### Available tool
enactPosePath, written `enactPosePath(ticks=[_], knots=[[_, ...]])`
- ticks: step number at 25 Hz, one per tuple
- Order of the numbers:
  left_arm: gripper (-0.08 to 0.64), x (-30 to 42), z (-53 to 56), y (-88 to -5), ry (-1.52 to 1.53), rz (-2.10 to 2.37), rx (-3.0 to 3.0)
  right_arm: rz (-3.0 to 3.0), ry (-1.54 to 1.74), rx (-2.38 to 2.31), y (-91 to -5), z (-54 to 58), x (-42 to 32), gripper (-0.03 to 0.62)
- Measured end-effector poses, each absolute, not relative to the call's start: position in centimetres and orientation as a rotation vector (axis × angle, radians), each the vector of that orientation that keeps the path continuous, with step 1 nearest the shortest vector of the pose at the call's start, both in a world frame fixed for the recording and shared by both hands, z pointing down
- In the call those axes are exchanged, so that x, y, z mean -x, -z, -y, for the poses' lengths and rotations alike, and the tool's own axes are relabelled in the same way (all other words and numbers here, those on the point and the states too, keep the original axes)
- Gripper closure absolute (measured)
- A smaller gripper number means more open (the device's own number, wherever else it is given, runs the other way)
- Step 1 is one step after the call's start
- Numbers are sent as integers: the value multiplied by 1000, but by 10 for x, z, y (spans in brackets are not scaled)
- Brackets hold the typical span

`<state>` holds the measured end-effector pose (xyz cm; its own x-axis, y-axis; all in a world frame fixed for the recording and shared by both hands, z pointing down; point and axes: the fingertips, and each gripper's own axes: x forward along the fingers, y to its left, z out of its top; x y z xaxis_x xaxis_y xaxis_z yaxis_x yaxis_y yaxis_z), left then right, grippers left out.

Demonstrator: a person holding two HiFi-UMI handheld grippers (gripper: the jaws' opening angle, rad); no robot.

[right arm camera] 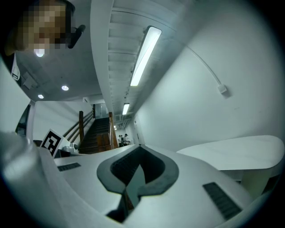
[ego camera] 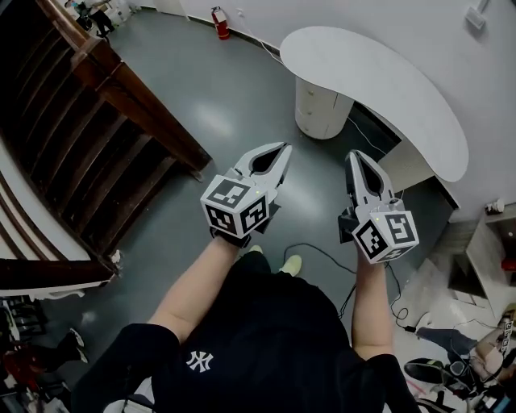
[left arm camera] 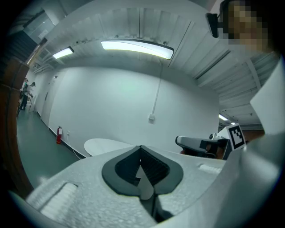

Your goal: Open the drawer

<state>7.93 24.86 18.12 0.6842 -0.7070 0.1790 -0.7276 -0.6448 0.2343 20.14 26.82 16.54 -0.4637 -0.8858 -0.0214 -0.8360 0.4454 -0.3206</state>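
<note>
A white curved desk (ego camera: 379, 81) stands ahead by the wall, with a rounded cream drawer unit (ego camera: 321, 109) under its left end. Both grippers hang in the air in front of me, well short of the unit. My left gripper (ego camera: 283, 148) is shut, its fingertips meeting with nothing between them. My right gripper (ego camera: 355, 155) is shut too and holds nothing. In the left gripper view the closed left gripper (left arm camera: 140, 147) points toward the desk top (left arm camera: 104, 144). The right gripper view shows the closed right gripper (right arm camera: 139, 146) with the desk top (right arm camera: 240, 151) to its right.
A dark wooden staircase (ego camera: 89, 137) fills the left side. A red fire extinguisher (ego camera: 220, 22) stands by the far wall. Black cables (ego camera: 322, 254) lie on the grey floor near my feet. Shelves and clutter (ego camera: 484, 274) crowd the lower right.
</note>
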Motion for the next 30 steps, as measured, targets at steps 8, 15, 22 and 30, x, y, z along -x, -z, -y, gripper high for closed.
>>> enactPosePath(ticks=[8, 15, 22, 30], knots=[[552, -97, -219, -199, -104, 1094, -2567, -2464, 428, 1533, -172, -243, -223, 577], [552, -120, -151, -234, -149, 1058, -2574, -2430, 470, 1616, -202, -178, -241, 578], [552, -92, -54, -257, -113, 1007, -2534, -2431, 502, 1643, -216, -90, -207, 577], [552, -61, 45, -304, -124, 933, -2517, -2415, 525, 1670, -243, 15, -156, 578]])
